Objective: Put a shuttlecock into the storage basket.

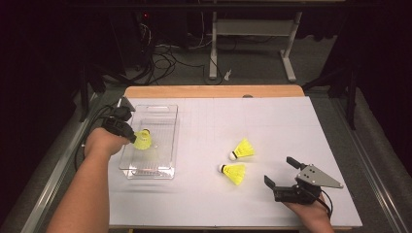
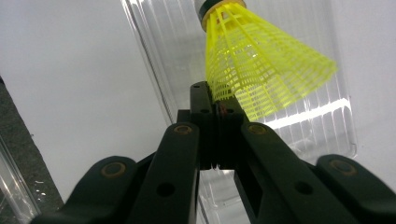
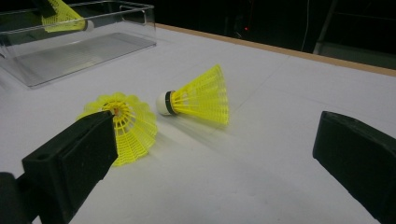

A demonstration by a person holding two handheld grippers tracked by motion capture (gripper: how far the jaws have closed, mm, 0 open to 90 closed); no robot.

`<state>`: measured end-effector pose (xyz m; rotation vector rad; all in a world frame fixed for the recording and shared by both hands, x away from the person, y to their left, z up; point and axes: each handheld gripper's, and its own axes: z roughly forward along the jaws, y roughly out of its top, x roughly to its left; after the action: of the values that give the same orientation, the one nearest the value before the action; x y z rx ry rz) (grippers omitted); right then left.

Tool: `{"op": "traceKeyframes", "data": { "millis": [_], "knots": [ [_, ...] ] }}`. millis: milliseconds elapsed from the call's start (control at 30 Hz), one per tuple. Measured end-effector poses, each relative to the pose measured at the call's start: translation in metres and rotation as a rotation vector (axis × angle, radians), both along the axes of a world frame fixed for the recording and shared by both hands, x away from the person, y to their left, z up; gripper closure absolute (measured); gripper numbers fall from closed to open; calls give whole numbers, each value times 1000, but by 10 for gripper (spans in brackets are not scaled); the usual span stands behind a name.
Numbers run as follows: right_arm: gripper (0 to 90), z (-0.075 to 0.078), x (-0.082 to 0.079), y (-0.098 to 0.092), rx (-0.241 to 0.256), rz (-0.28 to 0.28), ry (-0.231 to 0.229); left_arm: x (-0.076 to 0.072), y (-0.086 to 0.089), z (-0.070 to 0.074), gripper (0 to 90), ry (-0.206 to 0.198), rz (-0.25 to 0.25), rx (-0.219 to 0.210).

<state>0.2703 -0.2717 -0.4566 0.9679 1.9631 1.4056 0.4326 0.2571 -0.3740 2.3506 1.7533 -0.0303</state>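
- A white table (image 1: 272, 121) carries the scene, with a clear plastic tray (image 1: 167, 141) lying on its left part, long and shallow, its ribbed walls catching light.
- The right gripper (image 1: 279, 172) hovers low over the table's near right part, jaws spread wide with nothing between them.
- The left gripper (image 1: 132, 138), held over the tray, has its jaws pressed together on the skirt edge of a yellow shuttlecock (image 2: 261, 70).
- That held shuttlecock is a bright yellow plastic mesh cone with a dark band at a pale cork tip, cork pointing away from the jaws, just above the tray floor.
- Two loose shuttlecocks lie on their sides mid-table, near each other but apart: the farther shuttlecock (image 1: 243, 149) and the nearer shuttlecock (image 1: 234, 172), the same yellow, white-tipped.
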Motion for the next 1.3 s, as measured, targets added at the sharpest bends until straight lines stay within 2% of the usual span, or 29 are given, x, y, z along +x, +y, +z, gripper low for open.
{"op": "traceKeyframes", "data": {
  "millis": [200,733,1033,1300],
  "knots": [
    [4,0,0,0,0,1,0,1,1,0,889,3,11,1],
    [5,0,0,0,2,2,0,6,-3,-11,888,7,22,12],
    [5,0,0,1,-4,7,-1,4,-4,-23,885,10,13,20],
    [5,0,0,1,-4,7,1,5,-6,-24,878,2,7,33]
  ]
}}
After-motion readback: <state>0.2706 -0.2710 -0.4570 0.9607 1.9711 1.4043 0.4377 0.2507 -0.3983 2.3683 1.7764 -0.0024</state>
